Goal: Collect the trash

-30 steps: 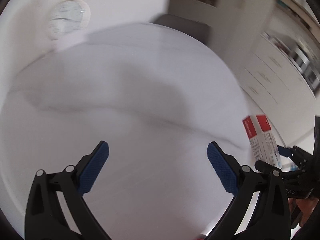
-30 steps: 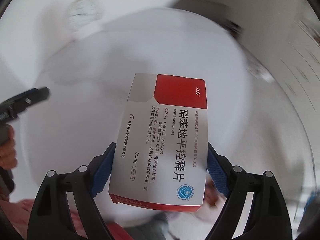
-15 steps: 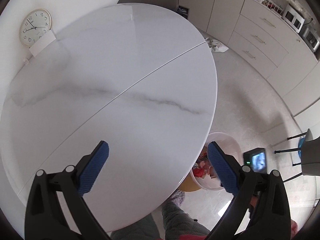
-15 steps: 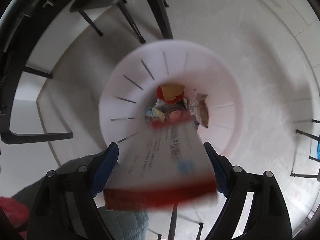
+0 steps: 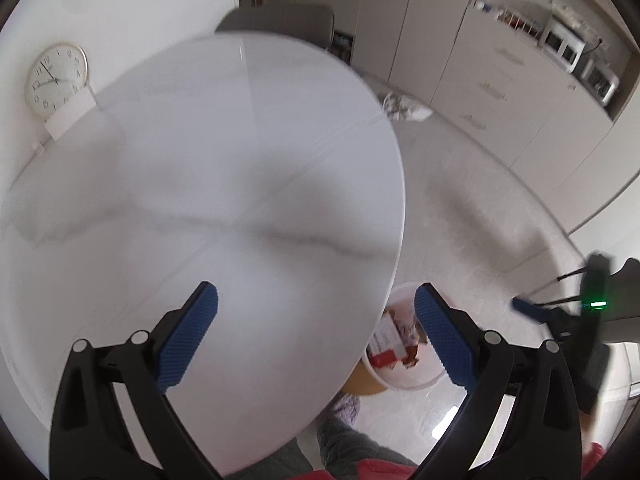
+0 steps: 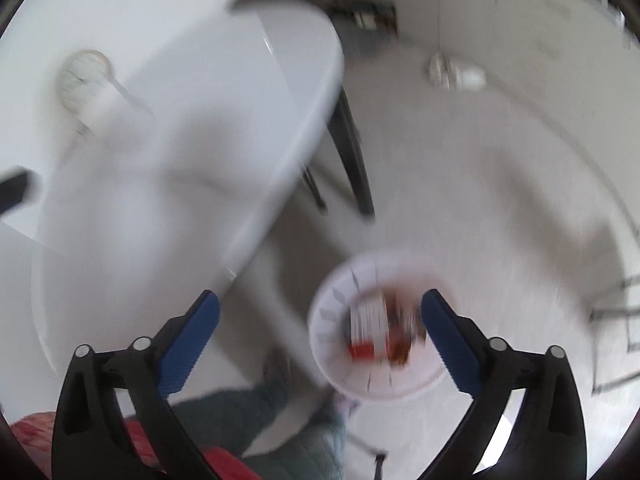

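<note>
1. Trash first: the red-and-white medicine box (image 6: 366, 330) lies inside the round white bin (image 6: 340, 364), a smooth plastic tub with thin dark slots cut down its wall, standing on the pale floor just beside the table edge.
2. Around the box sit crumpled wrappers (image 6: 400, 344), brown and reddish; the right wrist view is smeared with motion blur, so I can't say exactly what they are.
3. Right gripper (image 6: 320, 334) hangs above the bin, its jaws having just been opening and now spread wide, nothing between the ribbed blue pads (image 6: 188, 346).
4. From the left wrist view the same box (image 5: 386, 342) shows crisper, flat card with a red band at its lower end, tilted against the bin (image 5: 416, 380) wall.
5. Left gripper (image 5: 316, 336) is spread wide too and empty, black arms, blue textured pads (image 5: 186, 340), poised over the round table (image 5: 200, 200).
6. That tabletop is glossy white with grey marble veining and a fine straight seam across it.
7. Round wall clock (image 5: 56, 80) with a pale rim hangs at the far left.
8. Bottom edge: a person's quilted grey-green trouser leg (image 5: 340, 444) and a fuzzy slipper (image 5: 346, 410) on the floor.
</note>
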